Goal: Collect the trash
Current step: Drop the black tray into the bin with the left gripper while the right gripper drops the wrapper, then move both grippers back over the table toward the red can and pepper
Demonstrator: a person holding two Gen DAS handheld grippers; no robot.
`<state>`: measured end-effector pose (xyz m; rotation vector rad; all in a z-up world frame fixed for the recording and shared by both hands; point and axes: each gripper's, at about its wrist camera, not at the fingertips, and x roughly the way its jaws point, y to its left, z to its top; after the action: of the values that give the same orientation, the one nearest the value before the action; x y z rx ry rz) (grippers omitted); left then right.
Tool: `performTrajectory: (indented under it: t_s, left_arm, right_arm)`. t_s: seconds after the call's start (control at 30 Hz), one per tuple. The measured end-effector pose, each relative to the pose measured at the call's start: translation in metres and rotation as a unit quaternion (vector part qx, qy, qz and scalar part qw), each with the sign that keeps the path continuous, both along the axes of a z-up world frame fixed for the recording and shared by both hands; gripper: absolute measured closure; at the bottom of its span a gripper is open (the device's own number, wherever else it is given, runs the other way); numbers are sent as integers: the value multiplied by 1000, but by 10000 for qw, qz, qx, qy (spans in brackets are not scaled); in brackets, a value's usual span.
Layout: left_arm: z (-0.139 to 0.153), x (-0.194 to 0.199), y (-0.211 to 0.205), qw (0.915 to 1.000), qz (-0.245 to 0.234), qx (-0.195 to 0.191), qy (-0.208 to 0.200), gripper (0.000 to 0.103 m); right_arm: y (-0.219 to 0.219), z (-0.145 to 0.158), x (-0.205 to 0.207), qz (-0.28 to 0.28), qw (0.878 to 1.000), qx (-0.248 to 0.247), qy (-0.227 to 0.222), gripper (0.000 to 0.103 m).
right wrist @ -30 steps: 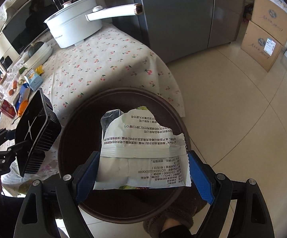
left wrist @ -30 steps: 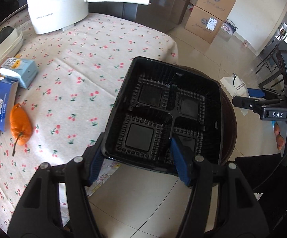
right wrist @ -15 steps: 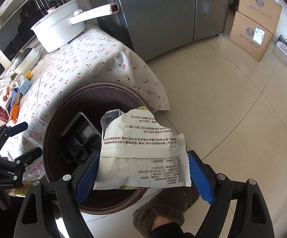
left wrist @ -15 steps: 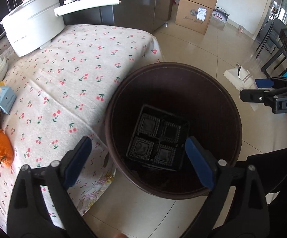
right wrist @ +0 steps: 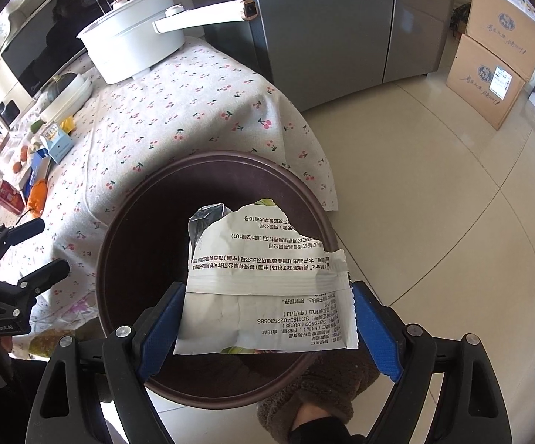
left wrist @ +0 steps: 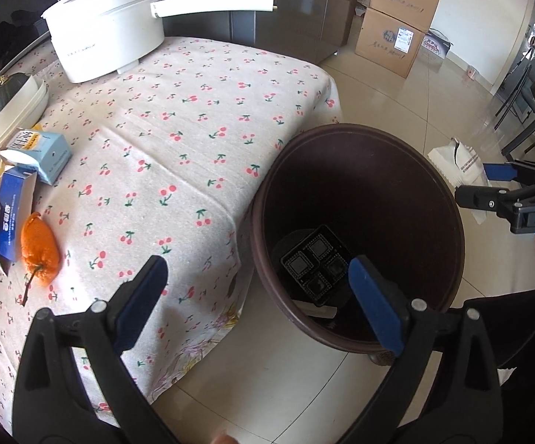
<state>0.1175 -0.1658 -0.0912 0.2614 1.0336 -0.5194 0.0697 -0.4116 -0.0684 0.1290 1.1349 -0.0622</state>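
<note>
My right tongs (right wrist: 265, 327), easing apart, had the torn wrapper (right wrist: 267, 292) between their pads, bin (right wrist: 127, 222) directly below; I judged a full release best. Left tongs (left wrist: 258, 298) gaped wide, opening, empty.

right gripper (left wrist: 504, 181): DAS | wrapper (right wrist: 267, 296): GB19300 | left gripper (right wrist: 38, 248): GenRobot.AI

bin mouth (left wrist: 448, 199) open above, tablecloth edge (left wrist: 237, 244) crowding its left
</note>
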Motion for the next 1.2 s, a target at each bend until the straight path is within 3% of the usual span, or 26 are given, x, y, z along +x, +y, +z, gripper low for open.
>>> performTrajectory:
  t_s: [0.17,0.77,1.2]
  left_arm:
    - [3,1,13,9999,129,24,-17,4]
    - [19,6,66,9980,612,-61,-125,4]
    - [33,18,153,9881,1513,-165,-238,4]
  right_arm:
    - [15,3,8,94,9999,-42,6,4]
    - [68,20,32,439,9990,-99,-76,3]
    - [146,43,61,1019,9943,-97,-309,3]
